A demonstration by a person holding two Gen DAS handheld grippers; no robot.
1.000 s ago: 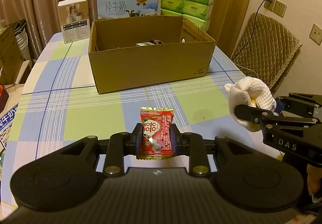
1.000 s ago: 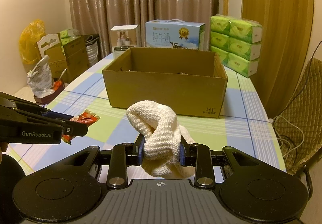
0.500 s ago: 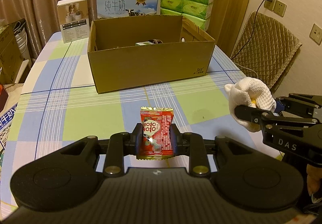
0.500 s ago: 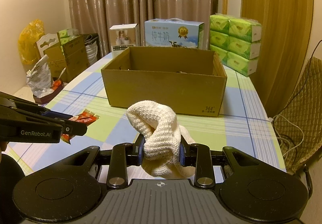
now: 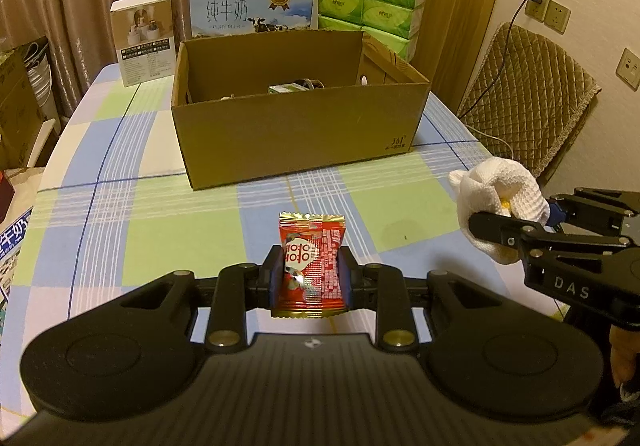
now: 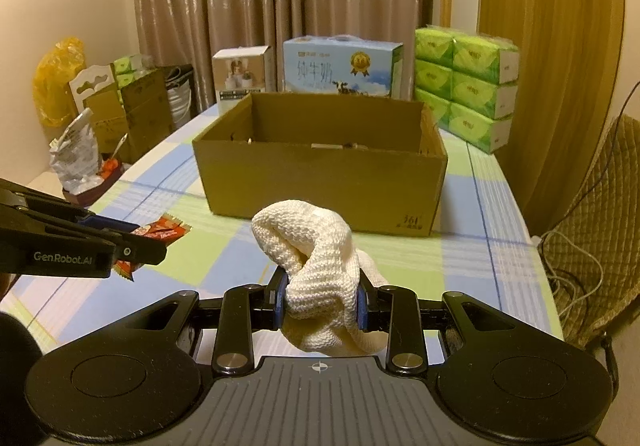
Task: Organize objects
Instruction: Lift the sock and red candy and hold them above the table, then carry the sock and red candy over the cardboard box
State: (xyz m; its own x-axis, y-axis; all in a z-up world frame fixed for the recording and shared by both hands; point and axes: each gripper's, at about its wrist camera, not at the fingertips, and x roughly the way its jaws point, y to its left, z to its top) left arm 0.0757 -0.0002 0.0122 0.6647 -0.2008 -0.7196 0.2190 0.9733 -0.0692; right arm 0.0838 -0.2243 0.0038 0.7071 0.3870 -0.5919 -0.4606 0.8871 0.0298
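My left gripper is shut on a red snack packet with gold crimped ends, held above the checked tablecloth. My right gripper is shut on a bunched white knitted cloth. From the left wrist view that cloth and the right gripper hang at the right edge. From the right wrist view the left gripper and its packet show at the left. An open cardboard box stands ahead of both, also seen as the box, with a few small items inside.
Behind the box stand a blue milk carton case, a small white product box and stacked green tissue packs. A quilted chair with cables sits right of the table. Cartons and bags crowd the left.
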